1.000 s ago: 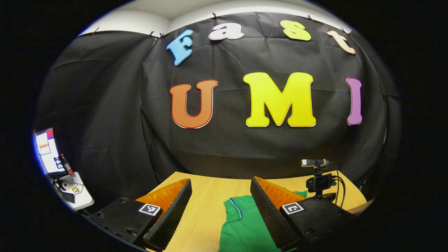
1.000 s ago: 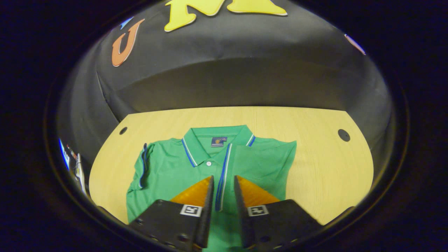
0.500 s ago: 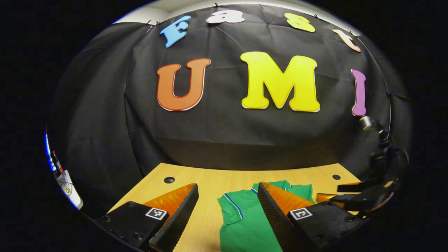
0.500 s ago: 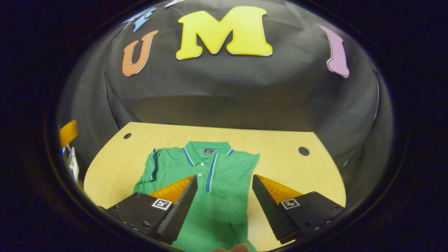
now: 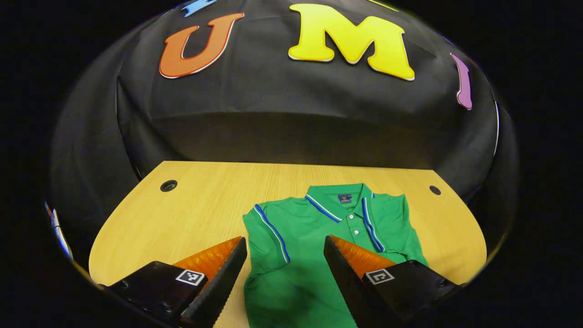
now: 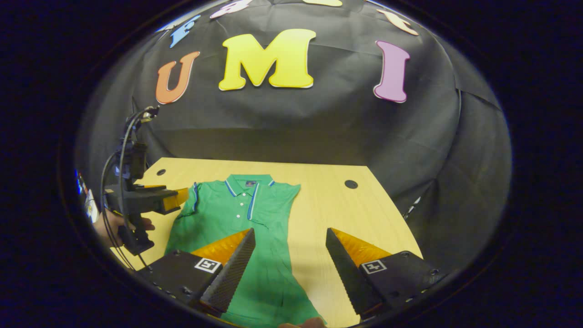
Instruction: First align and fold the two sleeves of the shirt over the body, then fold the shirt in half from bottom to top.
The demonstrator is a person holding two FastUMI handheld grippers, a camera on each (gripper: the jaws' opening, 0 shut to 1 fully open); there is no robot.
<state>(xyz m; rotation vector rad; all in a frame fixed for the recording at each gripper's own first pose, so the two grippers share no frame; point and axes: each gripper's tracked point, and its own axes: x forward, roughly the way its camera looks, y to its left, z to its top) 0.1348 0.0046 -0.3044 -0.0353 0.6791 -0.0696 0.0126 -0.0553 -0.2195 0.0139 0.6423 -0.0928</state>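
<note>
Shirt (image 5: 319,255) lies flat on the tabletop (image 5: 191,214), collar to the far edge, one sleeve (image 5: 266,234) unfolded. Left hand-held gripper (image 5: 285,269) hovers wide open above that sleeve, holding nothing; right hand-held gripper (image 6: 290,262) likewise gapes empty over the opposite hem. Risk: a shallow pinch gathers both fabric layers, dragging the body askew and misaligning the fold.

A green polo shirt (image 5: 314,237) lies flat and face up on the bench (image 5: 191,214), its collar toward the bench's far edge and its hem toward the near edge. The collar (image 5: 339,200), the button placket and the sleeve cuff carry blue and white stripes, and a small dark label sits inside the neck. The right sleeve (image 6: 278,200) is folded over the body; the left sleeve (image 5: 266,239) lies spread beside the body.
</note>
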